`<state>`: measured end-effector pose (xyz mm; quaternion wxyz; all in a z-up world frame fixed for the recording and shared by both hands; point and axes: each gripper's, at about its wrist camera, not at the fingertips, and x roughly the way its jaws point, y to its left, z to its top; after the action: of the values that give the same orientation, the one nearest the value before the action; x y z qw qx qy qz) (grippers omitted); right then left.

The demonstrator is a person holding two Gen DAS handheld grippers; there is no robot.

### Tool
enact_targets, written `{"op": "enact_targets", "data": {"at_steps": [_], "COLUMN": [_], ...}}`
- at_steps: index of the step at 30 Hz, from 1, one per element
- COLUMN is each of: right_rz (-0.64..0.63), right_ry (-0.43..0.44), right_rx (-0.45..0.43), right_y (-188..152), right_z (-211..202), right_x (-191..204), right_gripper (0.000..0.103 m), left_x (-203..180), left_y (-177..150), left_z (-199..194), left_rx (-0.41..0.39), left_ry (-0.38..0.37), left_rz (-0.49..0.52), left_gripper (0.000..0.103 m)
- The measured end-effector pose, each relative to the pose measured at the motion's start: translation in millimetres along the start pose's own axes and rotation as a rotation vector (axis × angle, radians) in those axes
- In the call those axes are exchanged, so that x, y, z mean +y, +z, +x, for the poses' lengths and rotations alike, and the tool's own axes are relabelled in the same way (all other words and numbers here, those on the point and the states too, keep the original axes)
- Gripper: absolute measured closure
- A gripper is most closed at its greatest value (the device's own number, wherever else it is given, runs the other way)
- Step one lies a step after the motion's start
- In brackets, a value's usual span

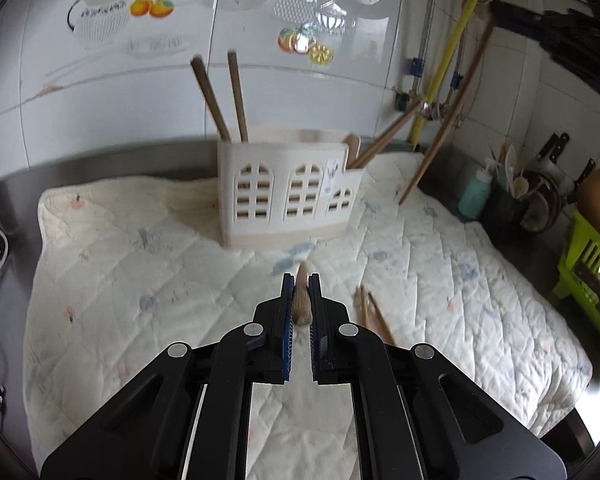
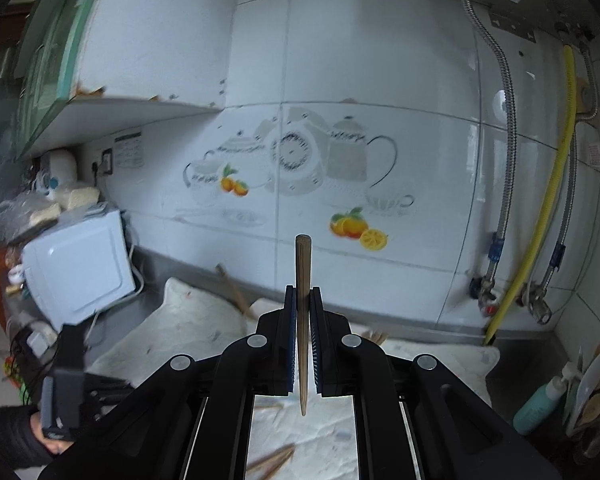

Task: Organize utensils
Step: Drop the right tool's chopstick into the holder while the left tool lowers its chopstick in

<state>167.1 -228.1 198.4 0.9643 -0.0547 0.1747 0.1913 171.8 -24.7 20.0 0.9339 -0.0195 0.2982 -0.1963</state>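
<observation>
A cream utensil holder (image 1: 288,188) with arched cut-out windows stands on a quilted mat (image 1: 180,280). Two chopsticks (image 1: 224,96) lean in its left side, more stick out at its right. My left gripper (image 1: 301,284) is shut on a wooden chopstick (image 1: 302,300), low over the mat in front of the holder. Loose chopsticks (image 1: 370,312) lie just right of it. My right gripper (image 2: 302,294) is shut on a chopstick (image 2: 302,280), held upright and high, facing the tiled wall. That chopstick and gripper also show in the left wrist view (image 1: 456,108) at upper right.
A white microwave (image 2: 76,264) stands at the mat's left. A teal bottle (image 1: 474,192) and a dark pot of spoons (image 1: 512,200) stand at the right, with a green basket (image 1: 592,272). Pipes and a yellow hose (image 2: 540,224) run down the wall. Loose chopsticks (image 2: 272,462) lie below.
</observation>
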Motion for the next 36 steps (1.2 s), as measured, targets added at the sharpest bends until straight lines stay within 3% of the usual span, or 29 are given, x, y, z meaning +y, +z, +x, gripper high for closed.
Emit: {"op": "enact_targets", "data": {"at_steps": [6,12,21,23,24,31,36], "right_rz": [0.022,0.067,0.078,0.076,0.074,0.044,0.055], "right_ry": [-0.044,-0.113,-0.133,-0.124,-0.132,-0.119,-0.086], "right_rx": [-0.035,-0.039,0.102,0.116,0.111,0.062,0.054], "right_y": [31,36,1,-6,-7,-14,-27], "right_z": [32,75,139,141,139,101,74], "right_x": [-17,-34,-43,-43,-44,-42,-39], "right_gripper": [0.096,0.096,0.092,0.068,0.063,0.062,0.062], "left_x": [-1,-2,-8,-10,-12,-17,-19], "left_y": [28,54,91,101,108,153,177], "left_z": [-4,-6,-14,-19,-22,-43,-46], "left_rx": [-0.029,-0.064,-0.137,-0.160,-0.179,-0.297,-0.363], "left_ry": [0.000,0.001,0.001,0.000,0.003,0.019,0.081], "left_rz": [0.026,0.048,0.080,0.088,0.093,0.104,0.116], "left_gripper": [0.098,0.098,0.098,0.098,0.098,0.098,0.098]}}
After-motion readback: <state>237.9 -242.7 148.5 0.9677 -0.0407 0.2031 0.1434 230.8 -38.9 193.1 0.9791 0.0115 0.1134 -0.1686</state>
